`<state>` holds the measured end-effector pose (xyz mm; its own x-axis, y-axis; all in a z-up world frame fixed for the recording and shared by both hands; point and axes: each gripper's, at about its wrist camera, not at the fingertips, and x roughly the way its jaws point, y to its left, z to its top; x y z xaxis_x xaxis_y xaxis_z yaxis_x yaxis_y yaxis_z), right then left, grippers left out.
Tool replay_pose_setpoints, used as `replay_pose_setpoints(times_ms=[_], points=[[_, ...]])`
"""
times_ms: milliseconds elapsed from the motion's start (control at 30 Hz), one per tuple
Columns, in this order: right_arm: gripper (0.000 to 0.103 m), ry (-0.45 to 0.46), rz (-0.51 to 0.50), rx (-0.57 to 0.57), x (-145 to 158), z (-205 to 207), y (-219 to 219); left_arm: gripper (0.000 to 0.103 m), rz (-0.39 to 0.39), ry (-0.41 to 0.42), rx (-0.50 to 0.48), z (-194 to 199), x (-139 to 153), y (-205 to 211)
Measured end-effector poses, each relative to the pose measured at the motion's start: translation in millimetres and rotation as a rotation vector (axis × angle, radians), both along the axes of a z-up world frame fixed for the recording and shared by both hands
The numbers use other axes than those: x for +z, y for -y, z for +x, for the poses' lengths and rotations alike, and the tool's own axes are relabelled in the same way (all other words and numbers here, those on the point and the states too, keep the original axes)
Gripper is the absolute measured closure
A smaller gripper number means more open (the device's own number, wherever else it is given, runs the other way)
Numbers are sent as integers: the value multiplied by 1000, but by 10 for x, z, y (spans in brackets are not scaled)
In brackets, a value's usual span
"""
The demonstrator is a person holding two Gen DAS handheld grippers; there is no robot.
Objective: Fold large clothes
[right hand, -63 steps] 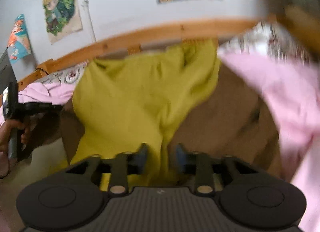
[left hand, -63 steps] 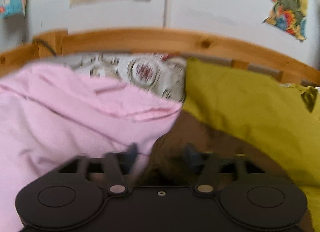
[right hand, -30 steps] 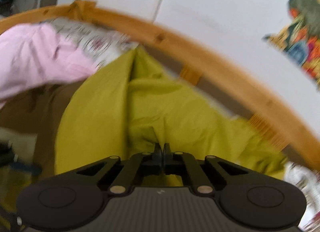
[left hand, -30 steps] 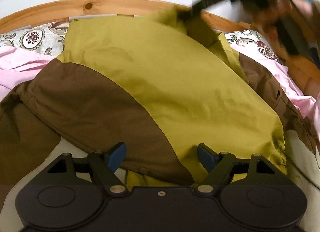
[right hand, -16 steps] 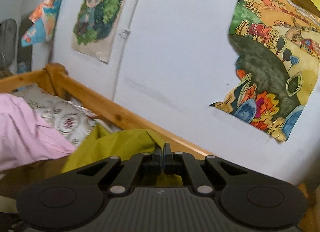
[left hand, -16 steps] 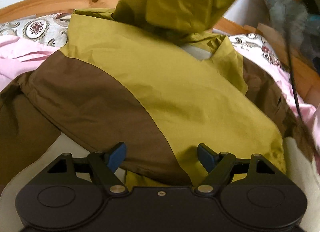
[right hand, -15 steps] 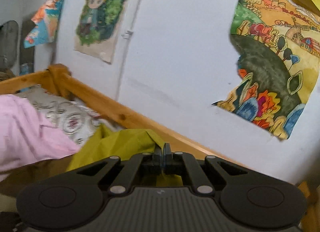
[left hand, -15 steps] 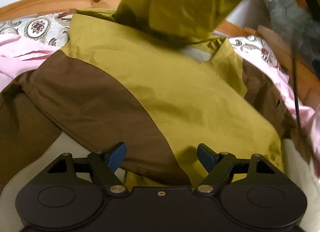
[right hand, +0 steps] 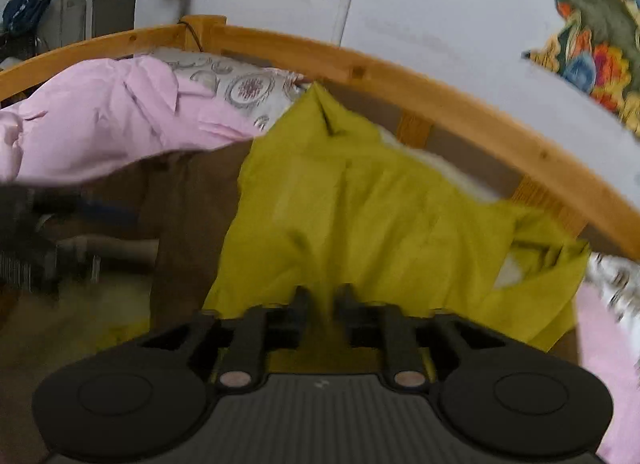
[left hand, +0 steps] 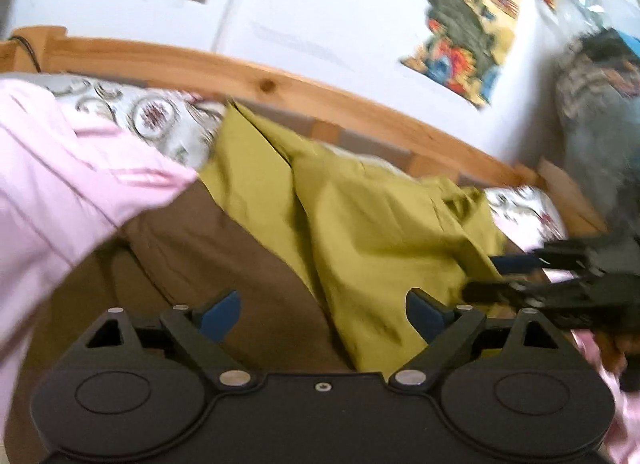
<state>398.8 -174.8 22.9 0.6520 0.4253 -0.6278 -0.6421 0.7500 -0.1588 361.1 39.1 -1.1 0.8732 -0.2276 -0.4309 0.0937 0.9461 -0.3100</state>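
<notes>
An olive-green and brown jacket (left hand: pixel 360 232) lies spread on the bed, also in the right wrist view (right hand: pixel 360 204). Its green part is folded over the brown part (left hand: pixel 224 256). My left gripper (left hand: pixel 320 314) is open and empty just above the jacket's near edge. My right gripper (right hand: pixel 322 304) has its jaws a small gap apart over the green cloth, holding nothing; it also shows at the right of the left wrist view (left hand: pixel 500 276). The left gripper shows blurred at the left of the right wrist view (right hand: pixel 80 212).
Pink bedding (left hand: pixel 60 184) lies to the left and also shows in the right wrist view (right hand: pixel 100 120). A patterned pillow (right hand: pixel 248 88) sits by the wooden bed rail (left hand: pixel 280 84). Posters (left hand: pixel 460 24) hang on the white wall. Clothes (left hand: pixel 600 124) hang at the far right.
My right gripper has lowered the lifted green hood part onto the jacket and opened its jaws, letting go. My left gripper stayed open and its view has swung left.
</notes>
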Motion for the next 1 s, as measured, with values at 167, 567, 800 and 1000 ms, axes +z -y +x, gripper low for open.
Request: replay_pose_setpoints(times_ms=[167, 567, 800, 1000], points=[[27, 92, 264, -123, 192, 79, 306, 10, -77, 4, 67, 380, 91, 1], [24, 180, 93, -343, -620, 510, 53, 10, 125, -201, 64, 915, -461, 407], [22, 193, 96, -338, -712, 421, 69, 10, 100, -201, 62, 798, -359, 321], [7, 230, 170, -302, -434, 9, 349, 3, 146, -147, 67, 329, -46, 274]])
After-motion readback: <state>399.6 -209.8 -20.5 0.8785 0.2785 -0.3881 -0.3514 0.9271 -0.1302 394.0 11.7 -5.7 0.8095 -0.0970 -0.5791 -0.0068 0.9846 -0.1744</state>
